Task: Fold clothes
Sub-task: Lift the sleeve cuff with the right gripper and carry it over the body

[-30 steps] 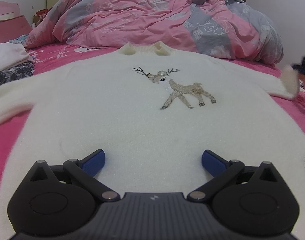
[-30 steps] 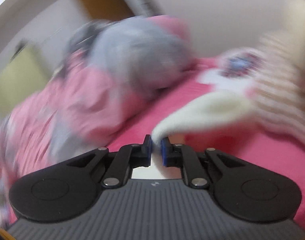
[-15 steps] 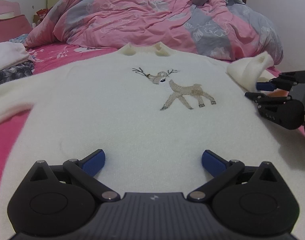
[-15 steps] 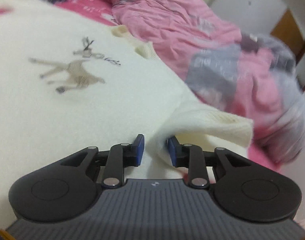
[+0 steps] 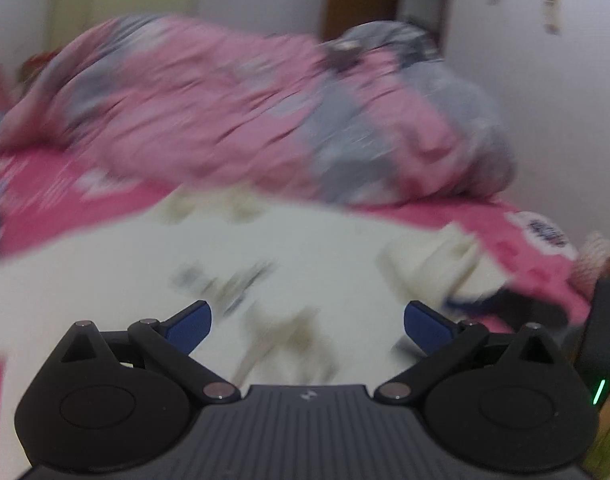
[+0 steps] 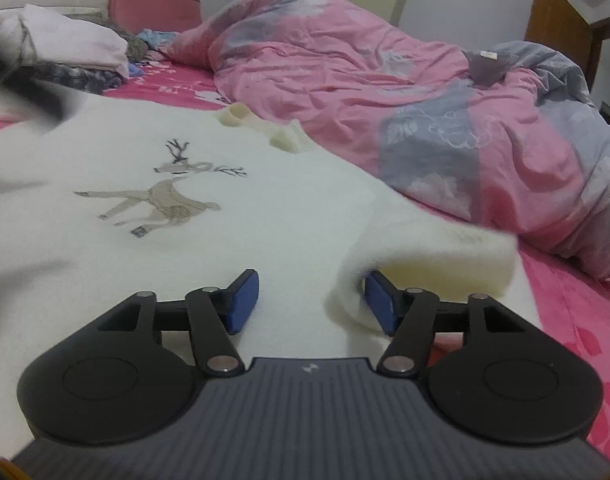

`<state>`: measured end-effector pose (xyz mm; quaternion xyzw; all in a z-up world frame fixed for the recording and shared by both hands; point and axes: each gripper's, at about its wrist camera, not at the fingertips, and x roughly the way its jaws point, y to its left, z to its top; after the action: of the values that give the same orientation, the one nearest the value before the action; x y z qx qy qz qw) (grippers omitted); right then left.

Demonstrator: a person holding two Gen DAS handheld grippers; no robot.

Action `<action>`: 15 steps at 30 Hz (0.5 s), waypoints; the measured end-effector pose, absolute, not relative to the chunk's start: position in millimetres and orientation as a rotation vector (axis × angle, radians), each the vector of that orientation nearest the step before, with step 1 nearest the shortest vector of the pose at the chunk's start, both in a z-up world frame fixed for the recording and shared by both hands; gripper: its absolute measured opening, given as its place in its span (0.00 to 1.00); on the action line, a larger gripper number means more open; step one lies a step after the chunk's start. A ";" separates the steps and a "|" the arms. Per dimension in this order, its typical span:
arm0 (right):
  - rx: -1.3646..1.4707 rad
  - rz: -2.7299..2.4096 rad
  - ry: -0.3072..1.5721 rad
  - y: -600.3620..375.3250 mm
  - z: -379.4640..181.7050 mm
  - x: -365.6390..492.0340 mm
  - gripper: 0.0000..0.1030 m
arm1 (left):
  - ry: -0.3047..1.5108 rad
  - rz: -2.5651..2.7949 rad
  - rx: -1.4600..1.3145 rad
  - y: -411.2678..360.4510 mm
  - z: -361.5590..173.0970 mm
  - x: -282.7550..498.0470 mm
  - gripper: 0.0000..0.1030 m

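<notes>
Nearest in the right wrist view, the right gripper (image 6: pixel 311 300) has its jaws opening, and the folded-in sleeve (image 6: pixel 425 260) lies loose against its right pad, no longer pinched. The left gripper (image 5: pixel 307 322) hangs spread wide and empty over the sweater's front, its view smeared by blur. The cream reindeer sweater (image 6: pixel 185 216) lies flat across the near part of the pink bed (image 6: pixel 577 320), collar (image 6: pixel 265 128) toward the heaped pink and grey quilt (image 6: pixel 385 100) at the far edge. The likely risk is that the bulky sleeve drags on the pad as the gripper pulls away and springs back off the body. A pile of other clothes (image 6: pixel 73 52) sits at the far left corner.
</notes>
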<state>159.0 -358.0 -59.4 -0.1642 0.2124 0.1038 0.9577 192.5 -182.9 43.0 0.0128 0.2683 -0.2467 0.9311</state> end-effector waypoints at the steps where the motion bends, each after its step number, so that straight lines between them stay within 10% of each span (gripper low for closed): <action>1: -0.344 0.214 0.427 -356.0 -60.0 157.9 0.59 | 0.534 -0.550 0.042 -199.8 48.3 201.9 1.00; 15: -0.528 0.220 0.373 -330.1 -67.0 144.1 0.60 | 0.552 -0.838 0.258 -331.7 38.2 247.5 0.84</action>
<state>144.1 -330.1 -67.0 -0.2587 0.1829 0.1079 0.9423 247.5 -331.7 38.2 0.1235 0.2639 -0.4005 0.8688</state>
